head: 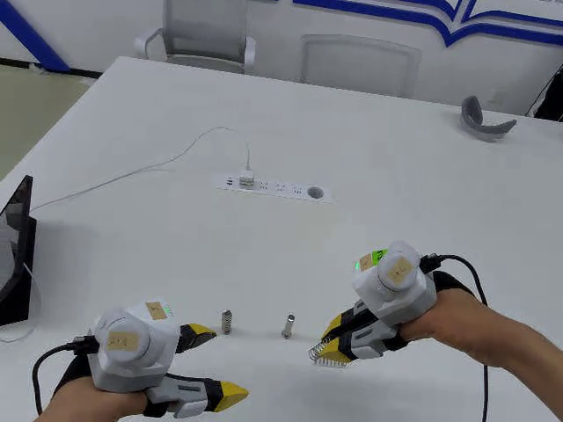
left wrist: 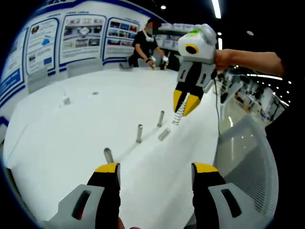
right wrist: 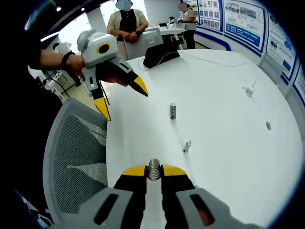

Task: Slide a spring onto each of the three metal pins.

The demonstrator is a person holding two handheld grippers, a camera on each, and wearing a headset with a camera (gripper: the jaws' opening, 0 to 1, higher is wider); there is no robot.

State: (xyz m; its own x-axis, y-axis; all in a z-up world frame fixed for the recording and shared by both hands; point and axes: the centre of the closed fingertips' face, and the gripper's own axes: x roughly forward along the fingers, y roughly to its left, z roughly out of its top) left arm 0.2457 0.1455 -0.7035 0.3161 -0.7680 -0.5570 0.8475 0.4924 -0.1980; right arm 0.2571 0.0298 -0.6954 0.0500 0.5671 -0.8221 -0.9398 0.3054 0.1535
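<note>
A pin with a spring on it (head: 227, 322) stands on the white table (head: 352, 132); it is also in the right gripper view (right wrist: 172, 110). A bare metal pin (head: 288, 326) (right wrist: 186, 146) stands to its right. In the left gripper view a third pin (left wrist: 160, 118) stands just beside the right gripper. My right gripper (head: 330, 345) (right wrist: 153, 171) is shut on a loose spring (head: 317, 352) (right wrist: 153, 169), which hangs from its tips (left wrist: 178, 116) just above the table. My left gripper (head: 215, 364) (left wrist: 156, 169) is open and empty, near the table's front edge, left of the pins.
A white power strip (head: 273, 186) with a cable lies mid-table. A black screen (head: 16, 246) stands at the left edge and a grey band (head: 484, 119) at the far right. A small grey piece (left wrist: 164, 134) lies by the third pin. A mesh chair (right wrist: 76, 157) is at the table's edge.
</note>
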